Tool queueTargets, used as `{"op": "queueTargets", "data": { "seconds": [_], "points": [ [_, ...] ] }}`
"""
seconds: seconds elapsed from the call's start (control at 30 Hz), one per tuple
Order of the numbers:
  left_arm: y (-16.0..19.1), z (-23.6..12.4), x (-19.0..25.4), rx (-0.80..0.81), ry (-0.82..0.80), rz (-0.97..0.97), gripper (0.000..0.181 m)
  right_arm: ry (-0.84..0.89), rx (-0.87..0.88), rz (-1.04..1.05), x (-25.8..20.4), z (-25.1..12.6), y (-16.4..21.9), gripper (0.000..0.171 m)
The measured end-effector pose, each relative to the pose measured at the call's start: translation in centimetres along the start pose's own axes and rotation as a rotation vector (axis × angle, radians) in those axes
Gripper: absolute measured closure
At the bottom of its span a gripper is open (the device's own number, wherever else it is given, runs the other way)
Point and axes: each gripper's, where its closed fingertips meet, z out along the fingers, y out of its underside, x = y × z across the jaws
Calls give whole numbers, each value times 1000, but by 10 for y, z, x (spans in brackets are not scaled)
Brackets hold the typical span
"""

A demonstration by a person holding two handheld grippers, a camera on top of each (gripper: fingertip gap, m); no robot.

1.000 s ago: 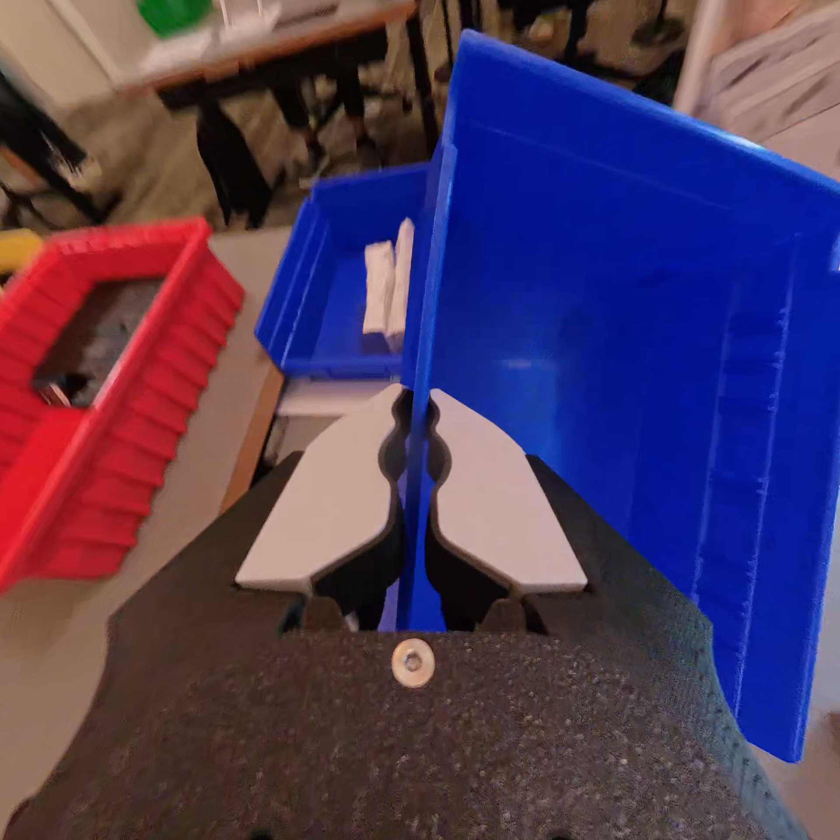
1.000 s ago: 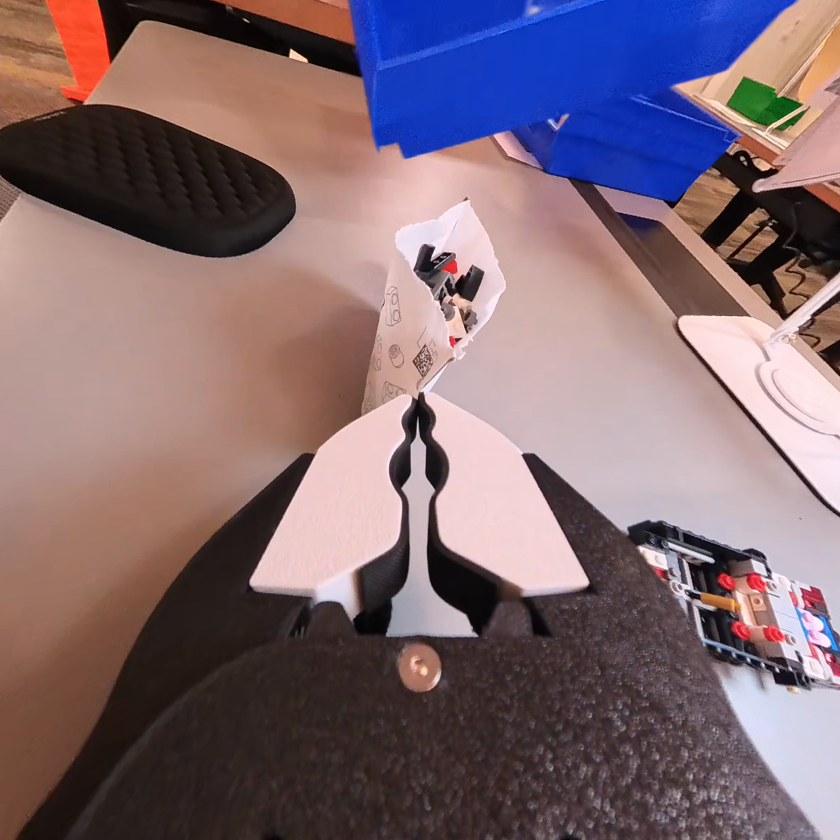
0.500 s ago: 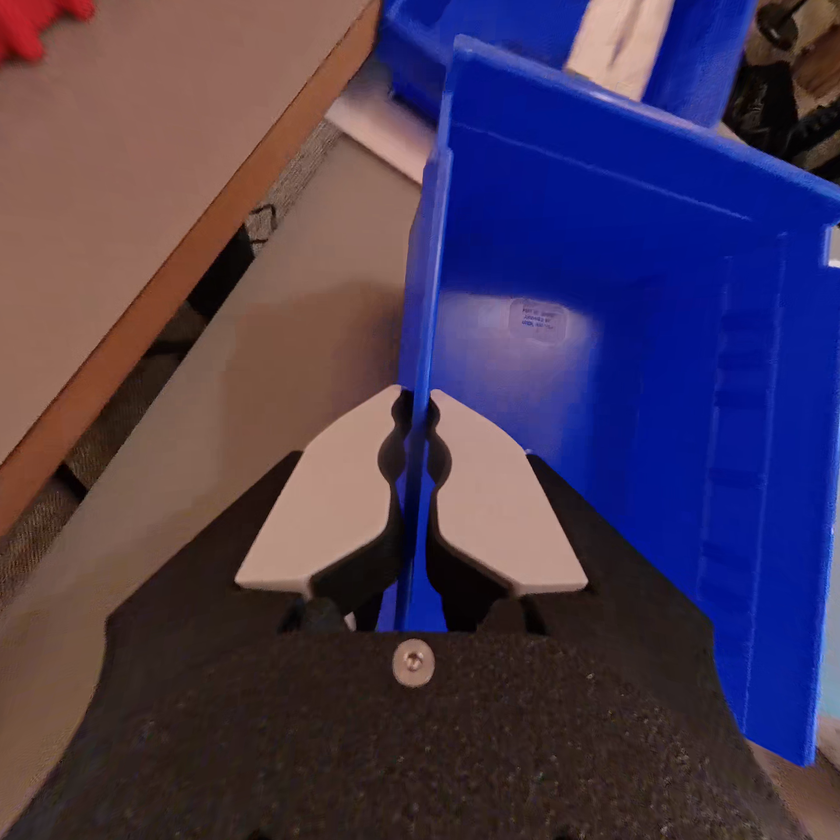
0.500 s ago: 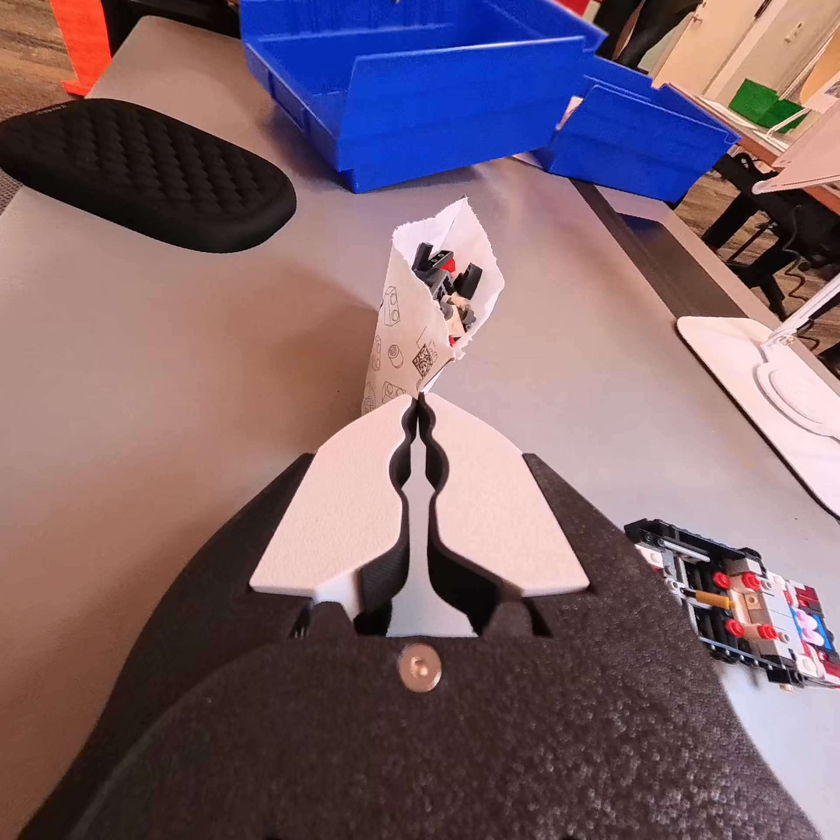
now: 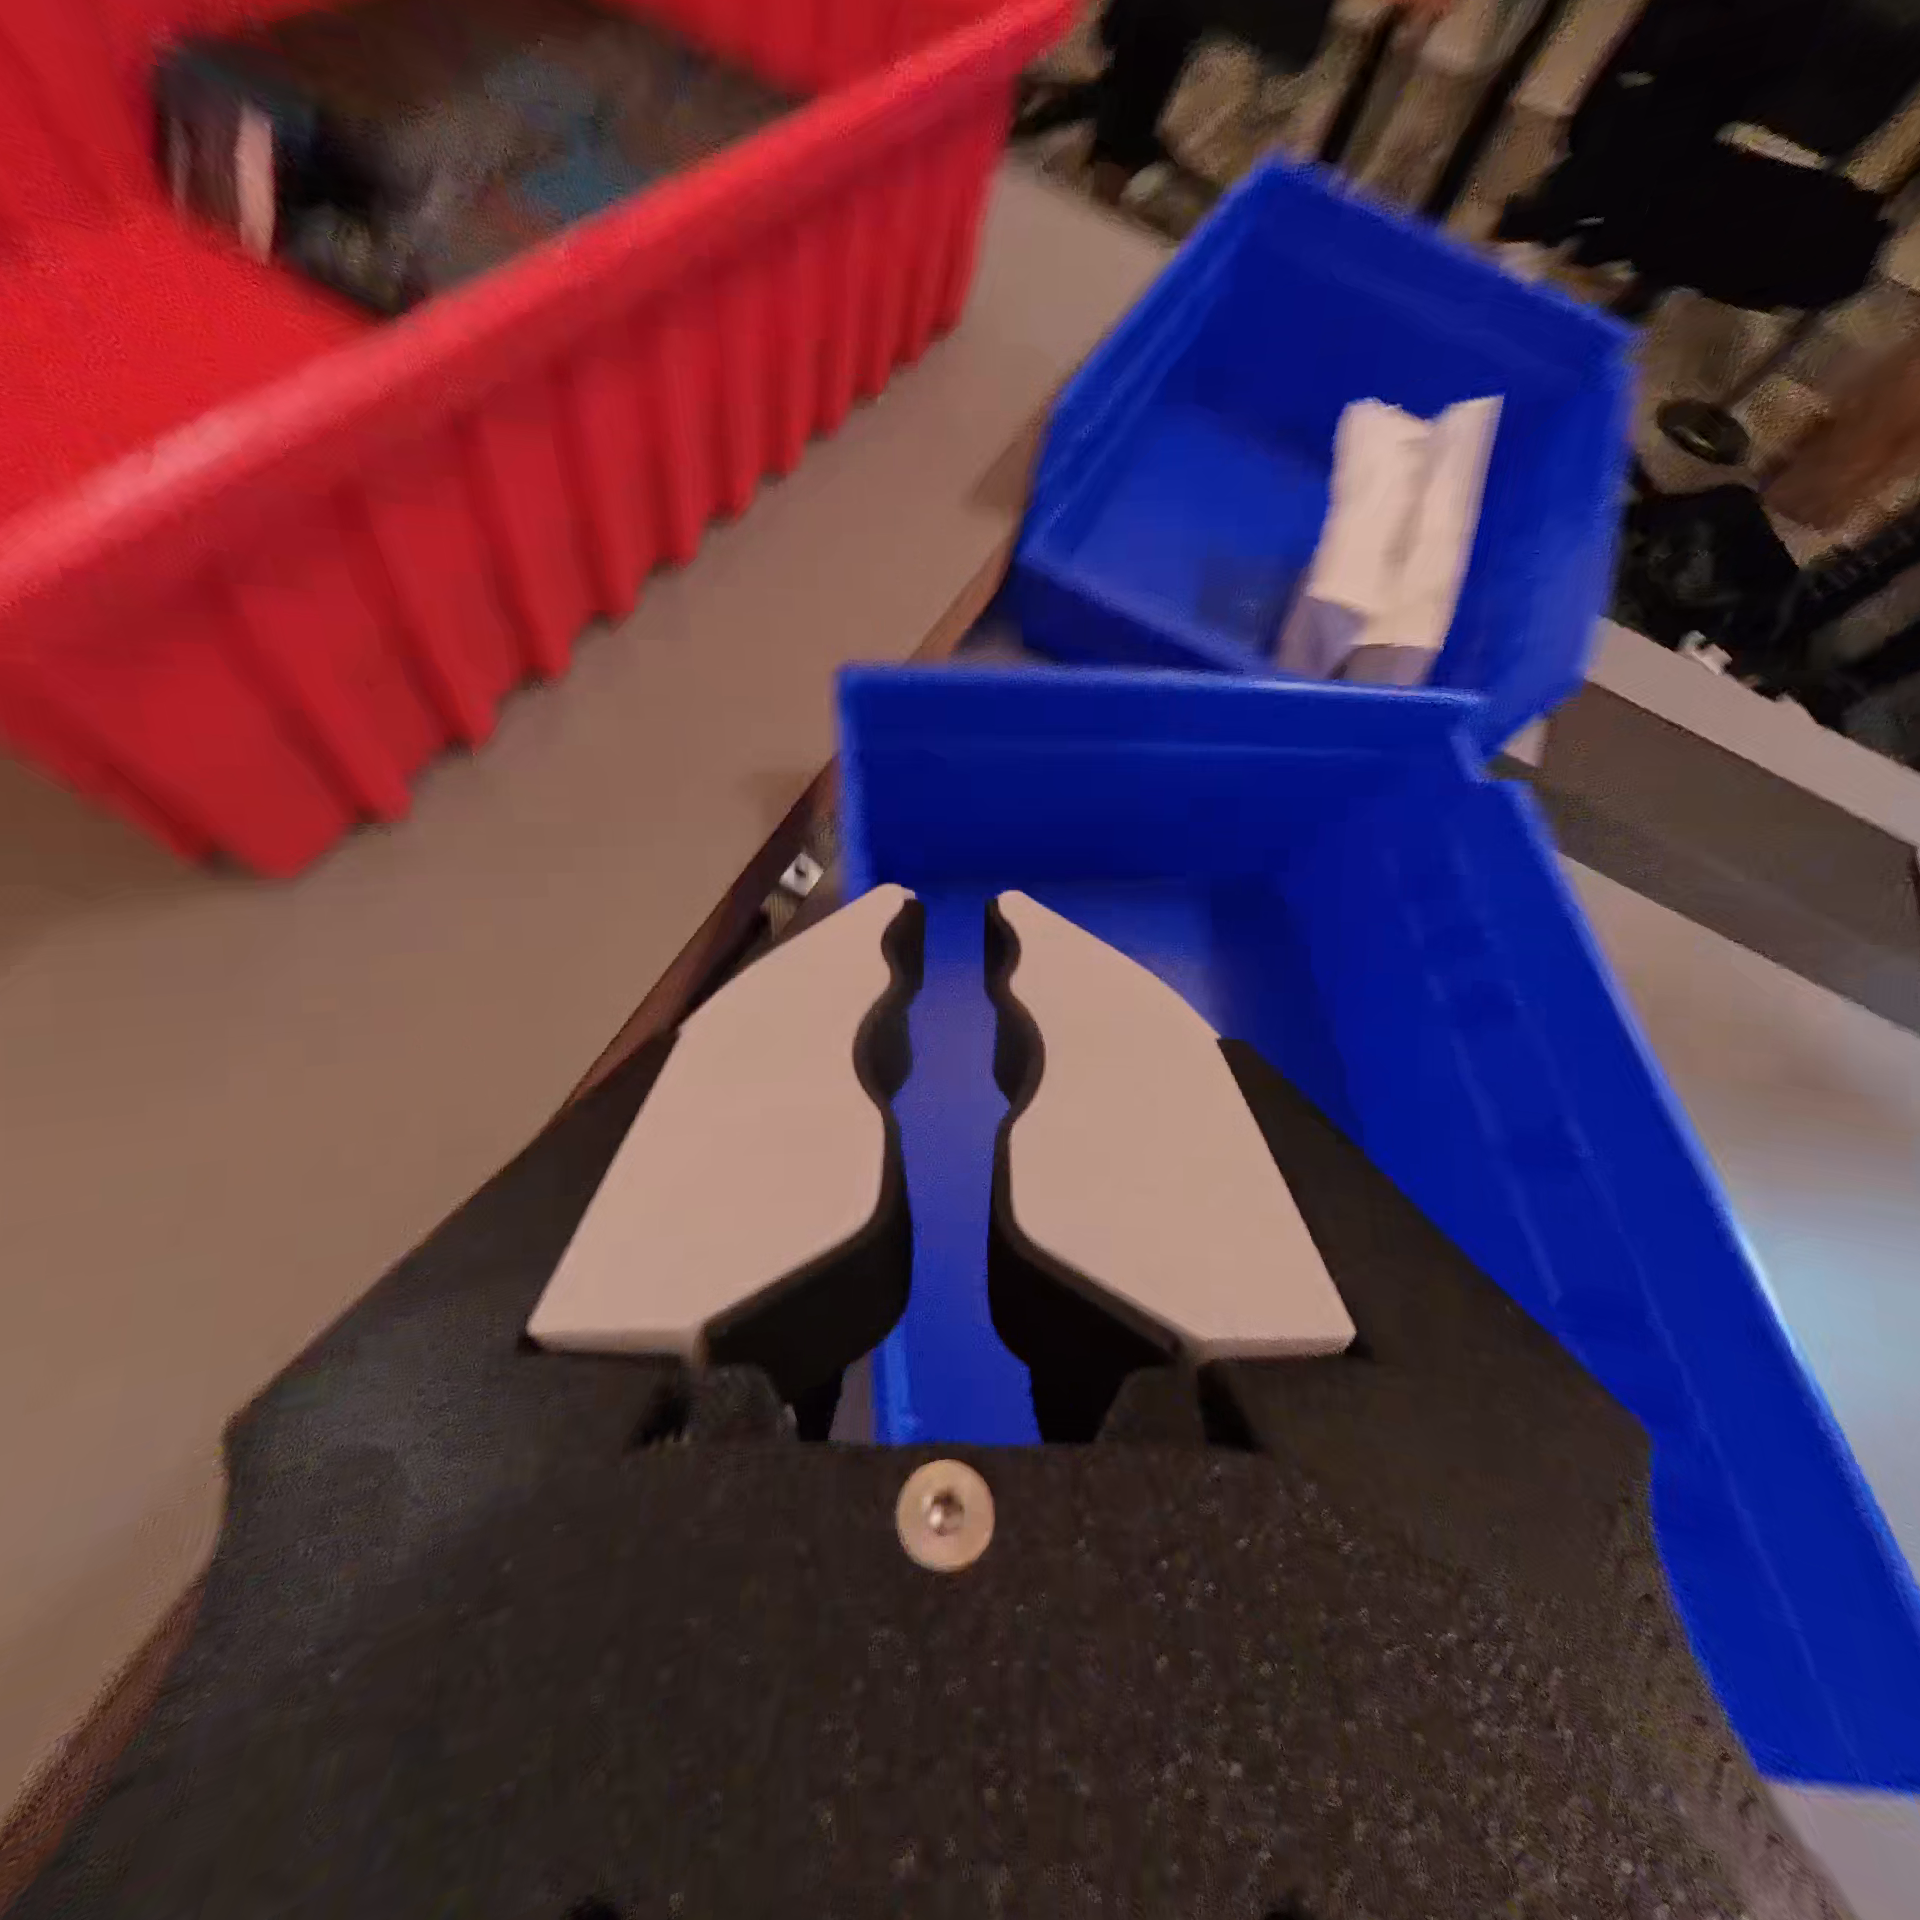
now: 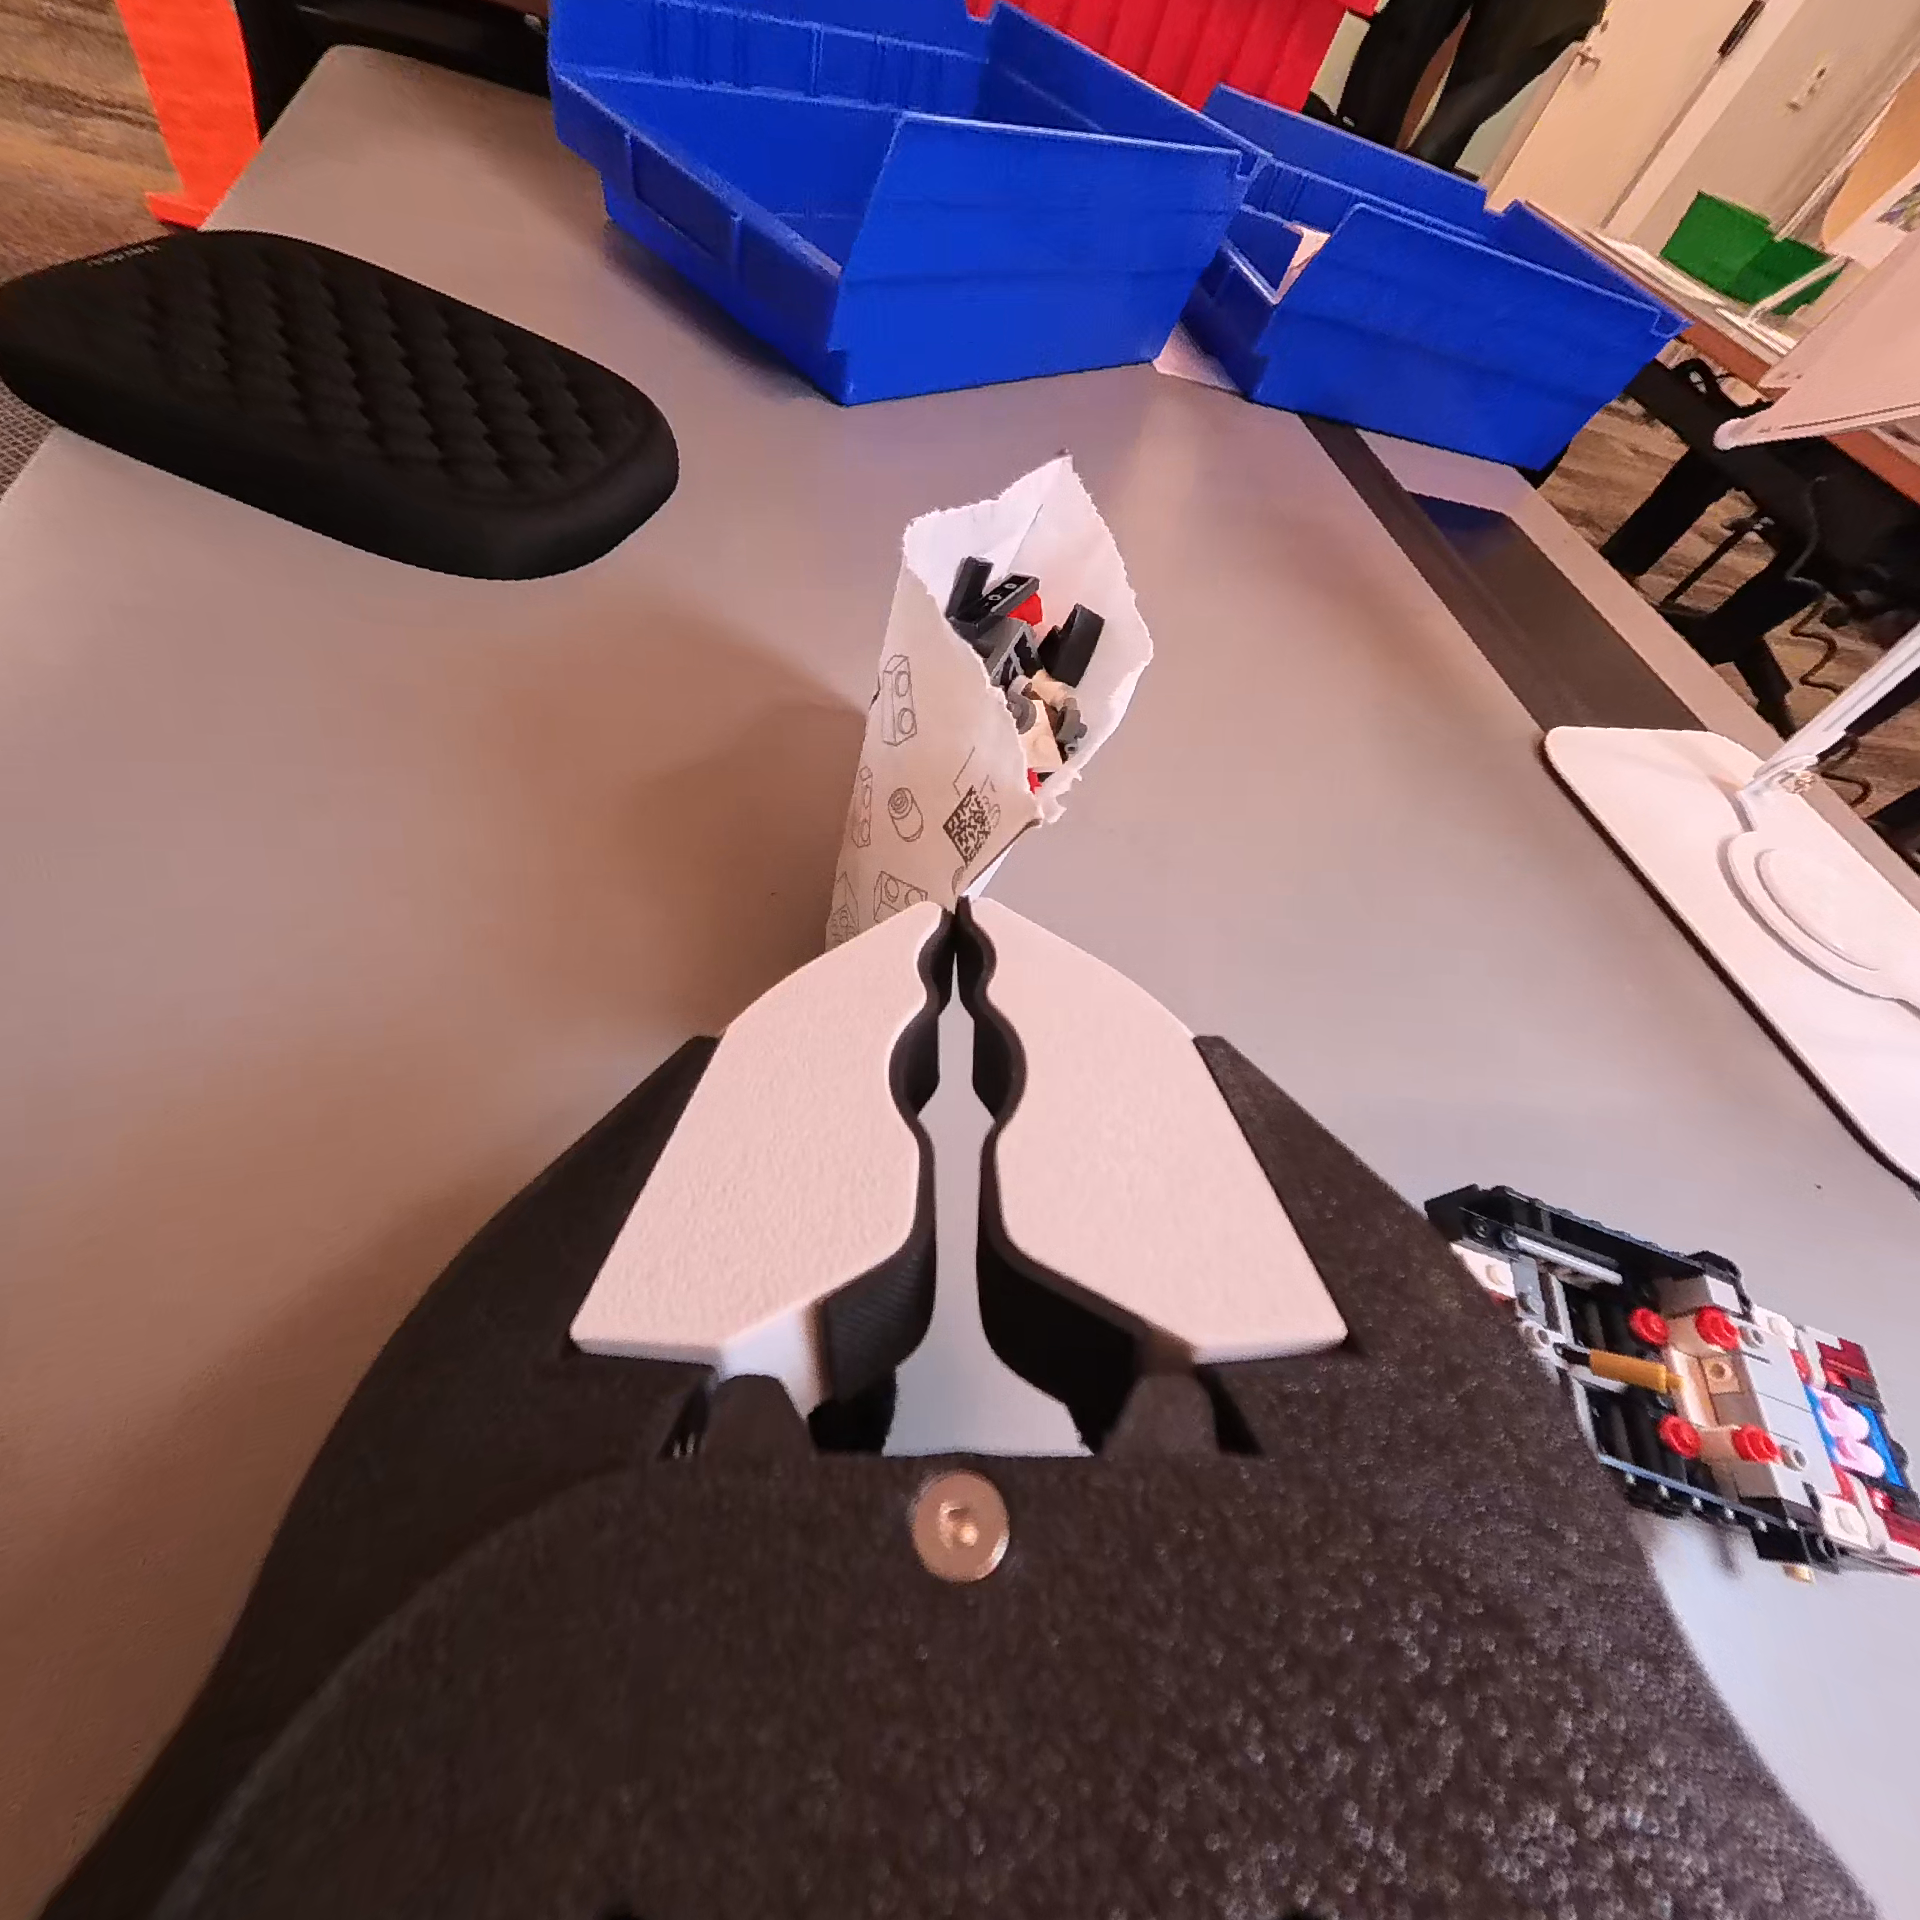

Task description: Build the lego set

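My right gripper (image 6: 958,914) is shut on the bottom end of a white paper bag (image 6: 935,790). It holds the bag upright above the grey table (image 6: 416,935). The bag's torn top is open, with small grey, black and red lego pieces (image 6: 1023,644) inside. A partly built lego model (image 6: 1704,1392) lies on the table to the right. My left gripper (image 5: 953,914) hangs over the left wall of a blue bin (image 5: 1455,1039), its jaws a little apart. The same bin (image 6: 904,208) rests flat at the table's far end.
A second blue bin (image 5: 1299,416) holding white bags (image 5: 1392,520) stands behind the first, also in the right wrist view (image 6: 1434,301). A red bin (image 5: 416,416) sits on the neighbouring table. A black pad (image 6: 312,395) lies far left, a white base plate (image 6: 1766,894) at right. Tip to tip, the grippers are about 60 centimetres apart. The partly built lego model (image 6: 1704,1392) sits 20 centimetres or so from the ends of my right fingers.
The blue bin came down from the air onto the table's far end. My left gripper's jaws have parted from its wall and the view swung. My right gripper and bag stayed still.
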Motion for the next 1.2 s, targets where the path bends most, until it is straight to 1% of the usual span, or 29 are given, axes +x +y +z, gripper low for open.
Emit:
{"op": "queueTargets", "data": {
  "seconds": [0.03, 0.1, 0.13, 0.2, 0.27, 0.37, 0.43, 0.47, 0.57, 0.63, 0.7, 0.77, 0.83, 0.9, 0.93, 1.03, 1.2],
  "points": [
    [-8, -7, 20, 35, 44, 86, 170, -2, 1, 3, 0, 0, 0, 171],
    [-18, -26, 75, 108, 176, 254, 167, -6, 3, 0, 1, 0, 1, 171],
    [-17, -39, 110, 143, 273, 330, 166, -10, 4, -3, 1, 0, 1, 171],
    [-1, -70, 185, 183, 504, 457, 167, -16, 1, -18, 1, -1, 1, 171],
    [32, -107, 259, 193, 758, 553, 168, -27, 0, -40, 1, -3, 2, 171],
    [106, -159, 353, 162, 1121, 670, 162, -61, 2, -79, 2, -10, 4, 171],
    [160, -171, 394, 96, 1286, 730, 150, -68, 5, -88, 7, -17, 7, 171],
    [184, -171, 408, 57, 1345, 754, 142, -76, 5, -81, 10, -21, 10, 171],
    [237, -163, 426, -84, 1506, 777, 124, -78, 4, -38, 19, -32, 17, 171],
    [254, -168, 429, -138, 1629, 738, 120, -63, -3, -12, 26, -37, 22, 171],
    [273, -166, 426, -170, 1658, 793, 121, -62, -5, 0, 28, -40, 25, 171],
    [301, -158, 420, -217, 1615, 931, 121, -71, -3, 11, 28, -40, 24, 171],
    [318, -155, 418, -232, 1591, 1009, 129, -75, 4, 30, 28, -38, 23, 171],
    [321, -153, 420, -208, 1549, 1037, 164, -78, 11, 53, 28, -36, 23, 171],
    [322, -150, 420, -190, 1520, 1060, 172, -80, 17, 60, 27, -36, 22, 171],
    [321, -148, 421, -152, 1492, 1081, 179, -76, 24, 75, 28, -34, 21, 171],
    [324, -149, 429, -118, 1472, 1097, 180, -89, 38, 89, 24, -31, 19, 170]
  ]
}}
